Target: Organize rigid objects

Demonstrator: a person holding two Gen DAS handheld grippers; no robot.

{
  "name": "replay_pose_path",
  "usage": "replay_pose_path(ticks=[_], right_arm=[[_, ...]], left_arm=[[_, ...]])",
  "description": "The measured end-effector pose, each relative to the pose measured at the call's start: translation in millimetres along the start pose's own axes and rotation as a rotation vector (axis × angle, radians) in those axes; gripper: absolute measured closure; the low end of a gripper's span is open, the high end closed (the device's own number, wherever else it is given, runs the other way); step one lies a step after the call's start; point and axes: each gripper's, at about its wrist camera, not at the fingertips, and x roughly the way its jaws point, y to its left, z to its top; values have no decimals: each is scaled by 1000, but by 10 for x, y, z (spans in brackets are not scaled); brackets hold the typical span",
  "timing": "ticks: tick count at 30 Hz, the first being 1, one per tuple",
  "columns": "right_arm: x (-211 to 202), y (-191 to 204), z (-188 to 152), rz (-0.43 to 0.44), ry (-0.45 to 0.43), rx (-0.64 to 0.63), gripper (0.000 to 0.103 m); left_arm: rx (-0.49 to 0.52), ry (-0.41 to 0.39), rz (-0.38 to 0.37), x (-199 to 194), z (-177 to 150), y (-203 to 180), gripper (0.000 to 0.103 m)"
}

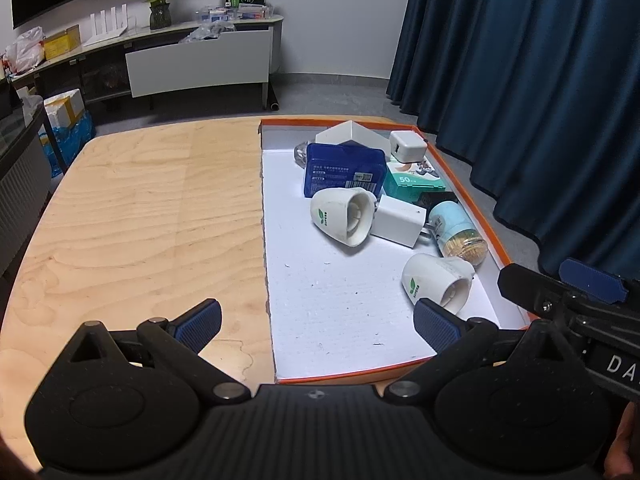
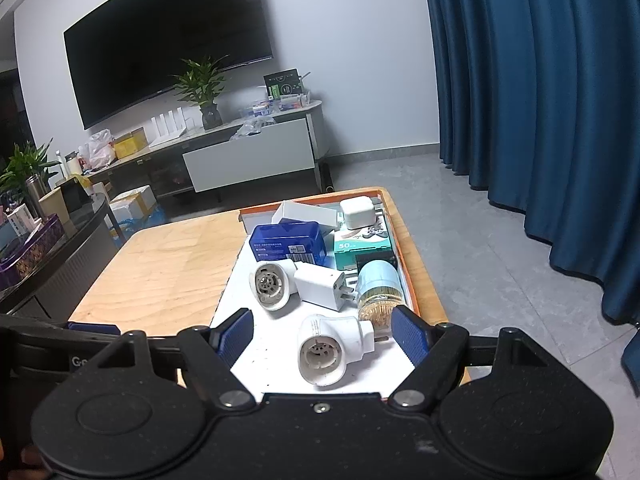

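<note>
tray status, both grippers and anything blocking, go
Left gripper open, empty. Right gripper open, nearest white plug between jaws, untouched. Tray cluttered; toothpick jar crowds that plug.

The right gripper (image 2: 323, 334) stood wide open above the tray (image 2: 414, 296). A white plug-in device (image 2: 330, 350) lay between the jaws, touching neither pad. Beyond the right jaw lay a toothpick jar (image 2: 378, 292); ahead, a white charger (image 2: 320, 286).
</note>
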Motion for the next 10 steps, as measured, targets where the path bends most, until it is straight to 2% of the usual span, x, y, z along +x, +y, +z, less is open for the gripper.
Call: replay_pose_path(ticks=[10], right_arm=[[-60, 14, 15, -20, -1, -3, 13]], left_arm=[[-16, -28, -14, -58, -3, 33, 0]])
